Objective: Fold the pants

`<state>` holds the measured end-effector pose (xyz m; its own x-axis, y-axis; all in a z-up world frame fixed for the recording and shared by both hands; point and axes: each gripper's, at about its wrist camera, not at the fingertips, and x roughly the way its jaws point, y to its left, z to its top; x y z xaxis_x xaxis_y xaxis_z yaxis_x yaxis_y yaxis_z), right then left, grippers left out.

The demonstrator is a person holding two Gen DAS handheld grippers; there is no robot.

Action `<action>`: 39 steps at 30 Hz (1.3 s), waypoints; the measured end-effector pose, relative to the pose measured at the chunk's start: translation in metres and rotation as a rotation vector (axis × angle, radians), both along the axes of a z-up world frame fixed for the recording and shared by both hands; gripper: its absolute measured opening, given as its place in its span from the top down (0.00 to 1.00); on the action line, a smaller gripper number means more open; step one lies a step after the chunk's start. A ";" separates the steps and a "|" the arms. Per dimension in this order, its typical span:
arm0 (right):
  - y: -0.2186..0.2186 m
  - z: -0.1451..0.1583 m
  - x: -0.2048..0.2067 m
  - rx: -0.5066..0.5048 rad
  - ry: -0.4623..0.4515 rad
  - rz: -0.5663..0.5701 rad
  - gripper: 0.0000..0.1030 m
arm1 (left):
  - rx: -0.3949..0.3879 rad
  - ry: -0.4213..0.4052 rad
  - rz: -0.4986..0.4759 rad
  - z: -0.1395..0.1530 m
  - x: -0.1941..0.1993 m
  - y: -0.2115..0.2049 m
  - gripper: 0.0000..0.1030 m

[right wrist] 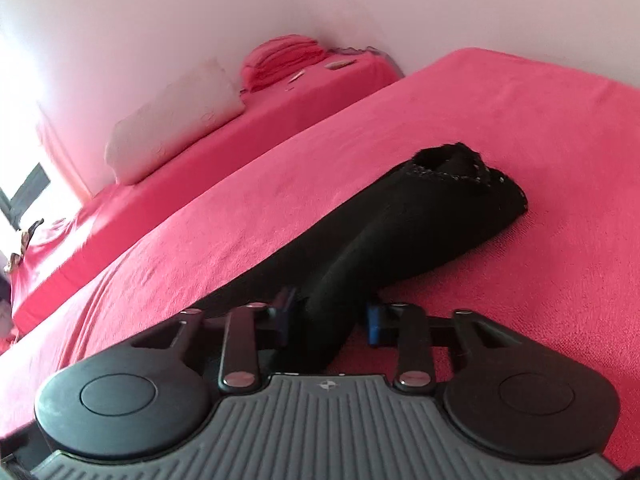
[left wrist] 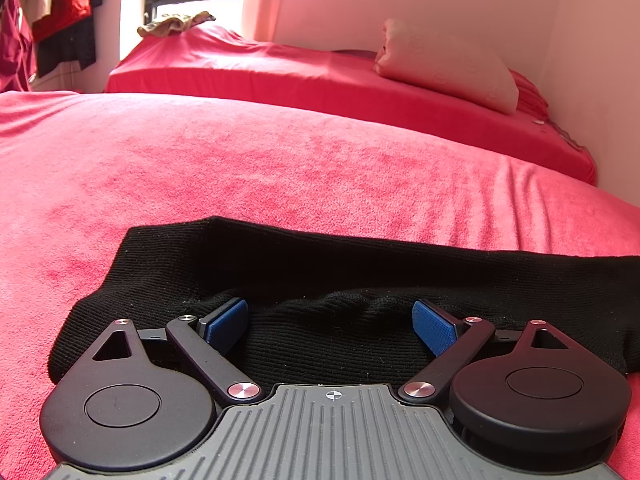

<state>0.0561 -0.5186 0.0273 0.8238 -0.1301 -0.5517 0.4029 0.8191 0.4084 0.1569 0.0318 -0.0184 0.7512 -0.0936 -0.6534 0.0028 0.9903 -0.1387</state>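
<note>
Black knit pants [left wrist: 320, 264] lie on a red blanket [left wrist: 240, 168]. In the left wrist view my left gripper [left wrist: 330, 322] is open, low over the pants, with a raised ridge of fabric between its blue pads [left wrist: 226, 322]. In the right wrist view the pants [right wrist: 420, 216] stretch away as a long band, the waistband end [right wrist: 460, 164] far off. My right gripper [right wrist: 328, 320] has its jaws partly closed around a bunched fold of the pants; the blue pads [right wrist: 374, 322] stand at each side of the fold.
A second bed with a red sheet [left wrist: 320, 80] lies beyond, with a pale pillow [left wrist: 448, 68] against the white wall. Clothes hang at the far left [left wrist: 52, 20] by a window. A folded red pile [right wrist: 280, 60] sits in the far corner.
</note>
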 end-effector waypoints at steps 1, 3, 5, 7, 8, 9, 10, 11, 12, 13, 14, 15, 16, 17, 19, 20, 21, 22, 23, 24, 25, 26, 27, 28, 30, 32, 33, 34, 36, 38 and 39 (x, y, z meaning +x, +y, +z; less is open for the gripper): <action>-0.001 0.001 -0.001 0.016 -0.011 0.000 0.76 | 0.001 0.000 0.000 0.000 0.000 0.000 0.00; 0.000 0.005 -0.008 0.034 -0.056 -0.028 0.77 | 0.000 0.000 0.000 0.000 0.000 0.000 0.00; 0.014 0.016 -0.013 -0.031 -0.082 -0.041 0.77 | -0.002 0.000 0.000 0.000 0.000 0.000 0.00; 0.042 0.030 -0.015 -0.180 -0.090 -0.032 0.77 | -0.005 -0.001 0.001 0.000 0.000 0.000 0.00; 0.062 0.039 -0.016 -0.278 -0.097 -0.017 0.77 | -0.009 -0.003 0.002 0.001 0.000 0.001 0.00; 0.084 0.045 -0.017 -0.381 -0.105 0.003 0.77 | -0.013 -0.006 0.002 0.001 -0.001 0.001 0.00; 0.110 0.051 -0.019 -0.509 -0.117 0.033 0.77 | -0.020 -0.010 0.004 0.001 -0.001 0.002 0.00; 0.138 0.053 -0.020 -0.637 -0.133 0.067 0.77 | -0.028 -0.014 0.006 0.002 -0.002 0.003 0.00; 0.168 0.052 -0.023 -0.758 -0.156 0.114 0.77 | -0.037 -0.018 0.007 0.003 -0.003 0.005 0.00; 0.198 0.048 -0.027 -0.860 -0.179 0.178 0.77 | -0.044 -0.021 0.009 0.003 -0.004 0.005 0.00; 0.228 0.040 -0.030 -0.951 -0.194 0.259 0.76 | -0.049 -0.023 0.010 0.003 -0.004 0.006 0.00; 0.259 0.027 -0.033 -1.044 -0.198 0.352 0.75 | -0.052 -0.025 0.010 0.004 -0.005 0.007 0.00; 0.287 0.012 -0.034 -1.125 -0.187 0.433 0.75 | -0.052 -0.027 0.009 0.004 -0.005 0.007 0.00; 0.313 -0.005 -0.033 -1.200 -0.151 0.514 0.72 | -0.048 -0.029 0.010 0.005 -0.006 0.006 0.00; 0.356 -0.045 -0.027 -1.372 -0.023 0.693 0.72 | -0.031 -0.035 0.012 0.005 -0.007 0.005 0.00; 0.369 -0.059 -0.026 -1.428 0.011 0.741 0.81 | -0.019 -0.042 0.014 0.006 -0.009 0.003 0.00; 0.377 -0.068 -0.025 -1.478 0.026 0.732 0.82 | -0.012 -0.049 0.014 0.008 -0.010 0.003 0.00; 0.382 -0.067 -0.025 -1.492 0.029 0.725 0.82 | -0.007 -0.058 0.015 0.009 -0.012 0.002 0.00; 0.382 -0.059 -0.024 -1.459 0.025 0.724 0.82 | -0.002 -0.065 0.015 0.010 -0.014 0.002 0.00; 0.379 -0.048 -0.024 -1.405 0.006 0.712 0.82 | 0.000 -0.068 0.013 0.011 -0.014 0.001 0.00; 0.376 -0.040 -0.025 -1.367 -0.013 0.693 0.82 | 0.003 -0.072 0.011 0.013 -0.015 -0.001 0.00; 0.377 -0.037 -0.026 -1.349 -0.019 0.687 0.82 | 0.009 -0.079 0.008 0.015 -0.016 -0.002 0.00; 0.379 -0.038 -0.029 -1.352 -0.015 0.711 0.82 | 0.006 -0.084 0.000 0.018 -0.017 -0.004 0.00; 0.383 -0.043 -0.034 -1.371 -0.016 0.745 0.82 | -0.004 -0.087 -0.010 0.022 -0.019 -0.006 0.00; 0.391 -0.055 -0.042 -1.433 -0.013 0.774 0.82 | 0.000 -0.108 -0.031 0.031 -0.023 -0.011 0.00; 0.391 -0.058 -0.042 -1.447 -0.021 0.758 0.80 | 0.019 -0.120 -0.040 0.040 -0.023 -0.023 0.00; 0.390 -0.057 -0.041 -1.426 -0.026 0.746 0.73 | 0.023 -0.121 -0.056 0.044 -0.021 -0.031 0.00; 0.390 -0.055 -0.039 -1.408 -0.024 0.733 0.68 | 0.018 -0.116 -0.077 0.047 -0.018 -0.040 0.00; 0.385 -0.051 -0.040 -1.401 -0.036 0.701 0.48 | 0.010 -0.107 -0.116 0.051 -0.012 -0.062 0.00; 0.382 -0.049 -0.042 -1.401 -0.053 0.681 0.36 | 0.024 -0.084 -0.152 0.049 -0.004 -0.087 0.00; 0.378 -0.048 -0.046 -1.396 -0.062 0.671 0.30 | 0.027 -0.064 -0.171 0.044 0.001 -0.099 0.00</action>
